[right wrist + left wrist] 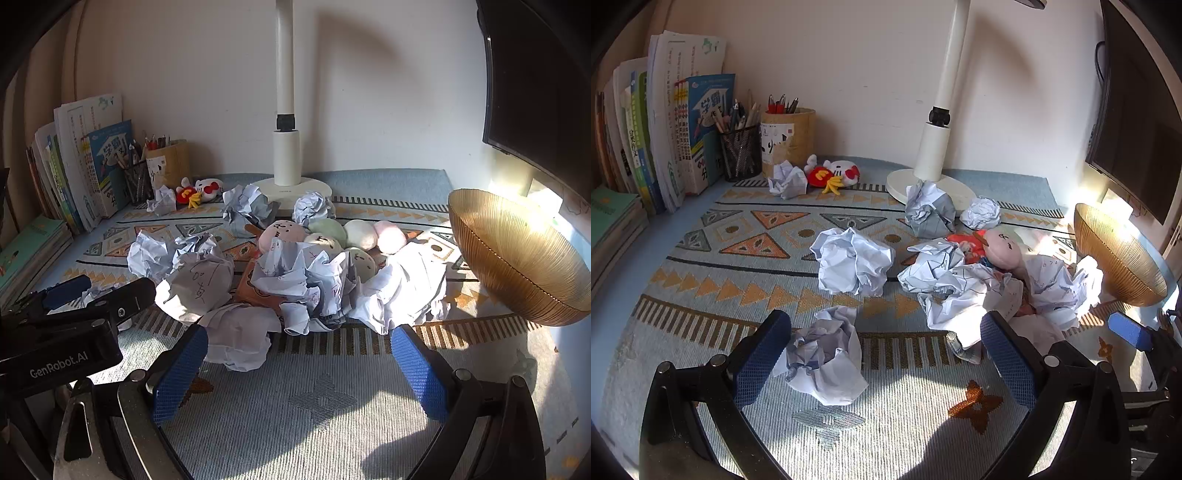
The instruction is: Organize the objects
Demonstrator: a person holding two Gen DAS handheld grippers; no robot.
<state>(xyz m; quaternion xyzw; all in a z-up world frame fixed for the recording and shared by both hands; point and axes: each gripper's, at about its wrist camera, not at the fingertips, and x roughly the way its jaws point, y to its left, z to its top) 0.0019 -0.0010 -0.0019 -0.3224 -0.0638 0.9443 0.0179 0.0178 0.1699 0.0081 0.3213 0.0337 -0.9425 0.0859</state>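
Note:
Several crumpled paper balls lie on a patterned mat (738, 229). My left gripper (886, 325) is open low over the mat; one paper ball (827, 358) sits between its blue fingers, close to the left pad (762, 358) and not pressed. My right gripper (300, 336) is open too, with a paper ball (240, 339) just ahead of its left fingertip. Beyond it a heap of paper (303, 280) half covers several round plush toys (360, 232) and an orange box (258, 288). The left gripper (74, 306) shows at the left of the right wrist view.
A ribbed golden bowl (517, 258) stands tilted at the right. A white lamp base (291, 184) is at the back, with a small red and white plush (834, 173), two pen holders (788, 136), upright books (676, 125) and a dark monitor (539, 92).

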